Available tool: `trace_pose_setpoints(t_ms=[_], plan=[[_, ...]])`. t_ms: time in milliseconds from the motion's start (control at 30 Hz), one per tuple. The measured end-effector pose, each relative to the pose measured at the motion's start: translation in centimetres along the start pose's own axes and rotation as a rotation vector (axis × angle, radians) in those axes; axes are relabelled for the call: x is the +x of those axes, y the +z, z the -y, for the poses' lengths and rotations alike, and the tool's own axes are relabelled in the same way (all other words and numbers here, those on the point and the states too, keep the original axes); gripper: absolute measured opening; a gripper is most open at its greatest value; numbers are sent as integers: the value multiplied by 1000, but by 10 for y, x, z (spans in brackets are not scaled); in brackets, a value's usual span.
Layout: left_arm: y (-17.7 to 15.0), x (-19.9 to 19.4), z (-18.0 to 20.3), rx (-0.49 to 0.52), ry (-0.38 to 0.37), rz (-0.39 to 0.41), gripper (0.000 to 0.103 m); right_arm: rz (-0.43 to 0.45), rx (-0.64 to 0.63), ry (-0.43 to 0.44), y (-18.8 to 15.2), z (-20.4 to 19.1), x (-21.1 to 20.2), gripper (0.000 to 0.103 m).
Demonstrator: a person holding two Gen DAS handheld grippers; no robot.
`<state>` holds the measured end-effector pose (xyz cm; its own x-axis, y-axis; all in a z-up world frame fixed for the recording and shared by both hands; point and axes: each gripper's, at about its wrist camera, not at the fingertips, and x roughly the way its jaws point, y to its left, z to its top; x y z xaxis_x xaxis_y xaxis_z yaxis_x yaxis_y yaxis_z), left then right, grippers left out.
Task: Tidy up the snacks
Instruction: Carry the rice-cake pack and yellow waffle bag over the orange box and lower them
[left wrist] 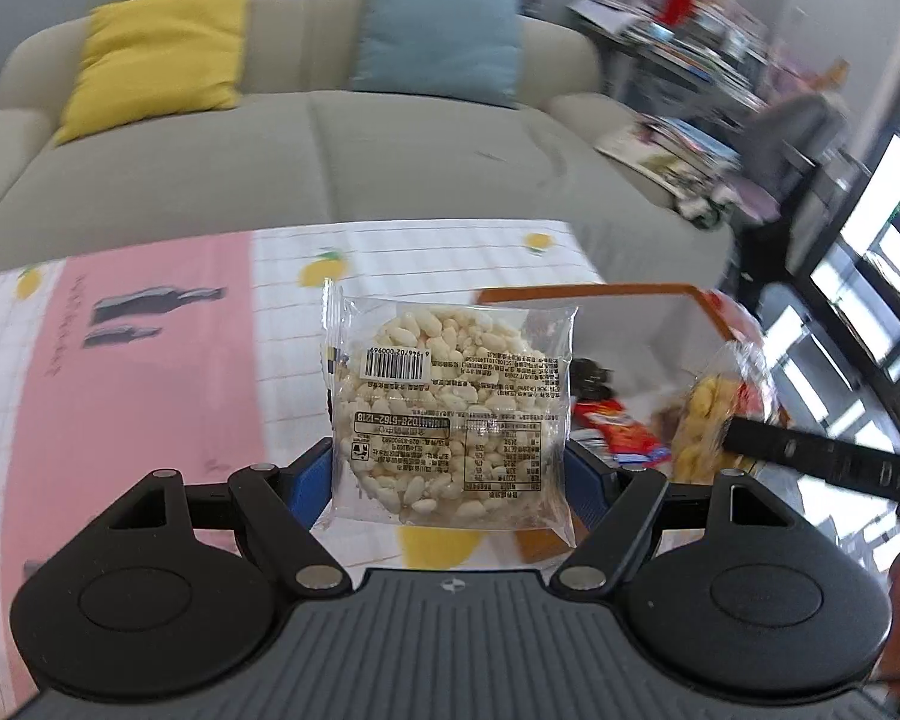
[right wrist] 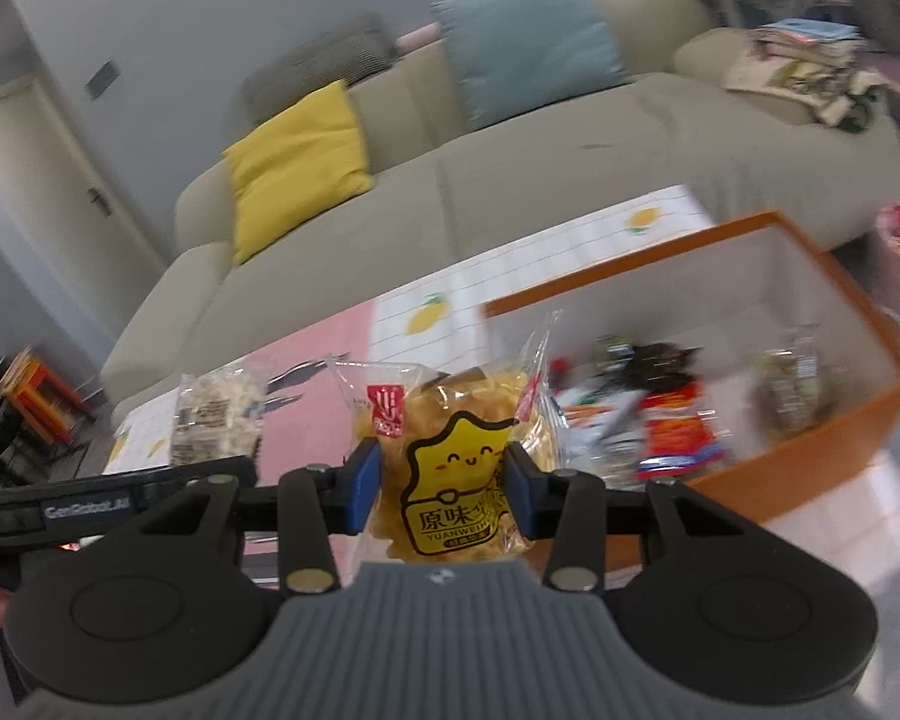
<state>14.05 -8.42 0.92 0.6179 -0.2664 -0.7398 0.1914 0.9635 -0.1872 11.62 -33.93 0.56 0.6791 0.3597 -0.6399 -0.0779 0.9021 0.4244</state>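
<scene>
Blue pads on the left gripper (left wrist: 450, 474) press against both side edges of a clear packet holding a round puffed rice cake (left wrist: 450, 402), its barcode and printed label facing the camera, so the jaws stand wide yet clamped on it, and the packet is held upright above the table. Beside it, the right gripper (right wrist: 443, 489) has its own blue pads squeezed onto a yellow snack bag (right wrist: 459, 474) with a smiling cartoon figure and printed characters on the front; this bag too is lifted clear of the surface. Each gripper shows in the other's view: the rice cake packet appears at the left of the right wrist view, and the yellow bag at the right of the left wrist view. Beneath both lies a tablecloth (left wrist: 168, 354), part pink, part white grid with lemon prints. Just beyond the yellow bag sits an orange box (right wrist: 822, 450) with pale inner walls, open at the top, and inside it lie several packets, among them a red and blue snack pack (right wrist: 678, 432) and a dark wrapper, though blur hides their details. Farther back stands a beige sofa (left wrist: 390, 156) carrying a yellow cushion (left wrist: 162, 60) and a blue cushion (left wrist: 438, 30). At its far end, stacks of magazines (left wrist: 678, 150) are piled up.
</scene>
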Motion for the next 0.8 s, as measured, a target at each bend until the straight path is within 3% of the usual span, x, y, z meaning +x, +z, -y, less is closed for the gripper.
trace_pose_setpoints(t_ms=[167,300,567,800], plan=[[23,29,48,89,-77,-29,89,26,-22,-148,32,43,-14,42],[38,57,84,149,-116,-60,89,28,-35,-193,59,70,-11,42],[53,116,117,186,-136,-126,89,-38,-85,-182,85,108,35,42],[56,167,136,258,-96,-180,89,-118,-173,-206,104,132,91,42]])
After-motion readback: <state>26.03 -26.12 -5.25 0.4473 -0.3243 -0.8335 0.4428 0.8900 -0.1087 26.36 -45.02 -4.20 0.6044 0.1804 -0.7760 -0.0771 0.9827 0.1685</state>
